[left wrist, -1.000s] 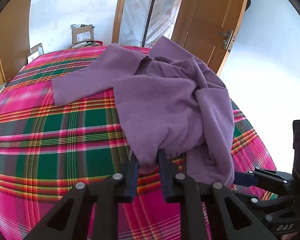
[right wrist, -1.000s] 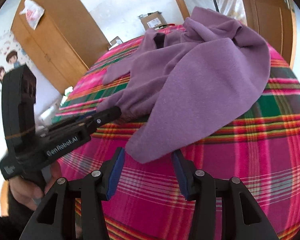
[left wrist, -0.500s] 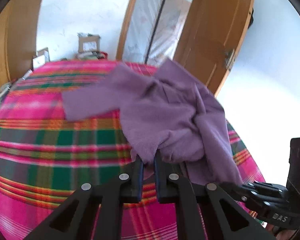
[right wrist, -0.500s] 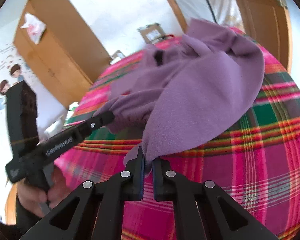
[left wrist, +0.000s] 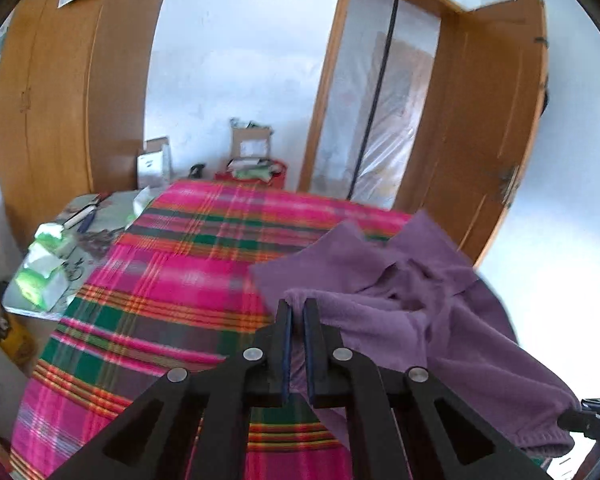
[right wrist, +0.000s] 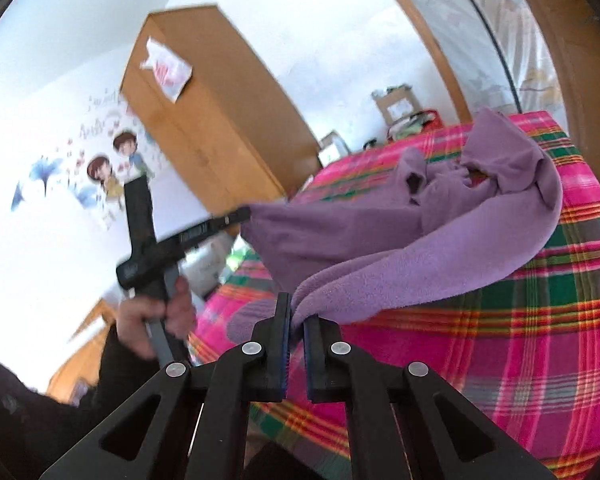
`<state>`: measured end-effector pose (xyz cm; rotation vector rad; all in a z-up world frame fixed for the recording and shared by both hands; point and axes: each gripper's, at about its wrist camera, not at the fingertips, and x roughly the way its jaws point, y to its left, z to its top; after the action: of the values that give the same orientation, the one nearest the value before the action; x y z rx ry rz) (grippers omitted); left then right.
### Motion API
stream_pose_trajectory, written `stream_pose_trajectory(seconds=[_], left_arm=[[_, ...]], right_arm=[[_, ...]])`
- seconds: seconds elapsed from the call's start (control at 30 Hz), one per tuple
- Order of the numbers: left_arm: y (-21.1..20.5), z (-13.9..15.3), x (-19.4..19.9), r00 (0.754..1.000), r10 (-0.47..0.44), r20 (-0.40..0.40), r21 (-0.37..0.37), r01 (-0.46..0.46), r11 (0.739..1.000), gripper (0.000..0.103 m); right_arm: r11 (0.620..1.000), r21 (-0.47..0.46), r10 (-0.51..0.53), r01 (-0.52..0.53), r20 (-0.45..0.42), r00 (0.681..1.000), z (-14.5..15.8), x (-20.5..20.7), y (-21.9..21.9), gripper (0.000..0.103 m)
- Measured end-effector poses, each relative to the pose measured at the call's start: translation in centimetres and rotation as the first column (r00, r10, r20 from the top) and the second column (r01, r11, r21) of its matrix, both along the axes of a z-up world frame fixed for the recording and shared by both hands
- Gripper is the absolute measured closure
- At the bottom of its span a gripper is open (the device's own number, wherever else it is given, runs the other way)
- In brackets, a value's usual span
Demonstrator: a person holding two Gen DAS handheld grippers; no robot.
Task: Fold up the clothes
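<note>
Fleece in soft purple, a rumpled garment (left wrist: 412, 320), lies partly on the pink-and-green plaid bed (left wrist: 172, 288). We pinch one edge in our left claw (left wrist: 295, 308), its jaws closing on the cloth. Our right claw (right wrist: 296, 312) grips another edge tight, both corners raised above the bed.

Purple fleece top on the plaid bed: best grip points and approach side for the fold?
Grip the purple top by its near hem, one corner per gripper, coming from the near bed edge. That straight hem hangs free; the far part is bunched. Left gripper is closing on one corner; right gripper pinches the other.
</note>
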<state>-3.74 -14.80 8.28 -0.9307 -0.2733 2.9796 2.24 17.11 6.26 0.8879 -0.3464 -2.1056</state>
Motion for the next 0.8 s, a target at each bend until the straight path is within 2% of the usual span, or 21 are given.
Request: stream_pose_trajectory(seconds=[0.07, 0.17, 0.3, 0.33, 0.47, 0.53, 0.7, 0.8], left_arm=[[-0.2, -1.8, -1.0, 0.998, 0.019, 0.055, -0.041, -0.017, 0.999, 0.097], [-1.1, -4.9, -2.5, 0.988, 0.044, 0.145, -0.057, -0.036, 0.998, 0.097], [-2.4, -7.5, -2.9, 0.975, 0.064, 0.212, -0.038, -0.058, 0.998, 0.097], [-2.7, -7.9, -2.8, 0.973, 0.062, 0.222, -0.025, -0.057, 0.998, 0.096], [-3.0, -8.1, -2.1, 0.976, 0.054, 0.209, -0.005, -0.054, 0.999, 0.094], [-3.3, -7.7, -1.8, 0.979, 0.05, 0.195, 0.017, -0.055, 0.998, 0.092], [-3.8, -7.3, -0.7, 0.979, 0.102, 0.177, -0.006, -0.103, 0.995, 0.091], [-4.6, -7.3, 0.5, 0.978, 0.118, 0.173, 0.047, -0.128, 0.991, 0.09]], right_arm=[[0.997, 0.069, 0.019, -0.024, 0.072, 0.997, -2.0, -0.3, -0.1, 0.096], [0.979, 0.203, 0.003, -0.036, 0.158, 0.987, -5.6, -0.2, -0.3, 0.093], [0.957, 0.289, -0.066, 0.013, 0.172, 0.983, -7.2, 0.4, 0.7, 0.082], [0.956, 0.29, -0.081, 0.031, 0.161, 0.984, -7.1, 0.5, 1.1, 0.077], [0.966, 0.249, -0.085, 0.062, 0.082, 0.993, -5.2, 0.2, 1.2, 0.069], [0.97, 0.239, -0.07, 0.054, 0.058, 0.996, -4.8, -0.4, 0.5, 0.068], [0.972, 0.234, -0.035, 0.024, 0.042, 0.999, -5.2, -2.2, -1.0, 0.068], [0.971, 0.239, -0.004, -0.005, 0.037, 0.999, -5.9, -2.6, -2.2, 0.068]])
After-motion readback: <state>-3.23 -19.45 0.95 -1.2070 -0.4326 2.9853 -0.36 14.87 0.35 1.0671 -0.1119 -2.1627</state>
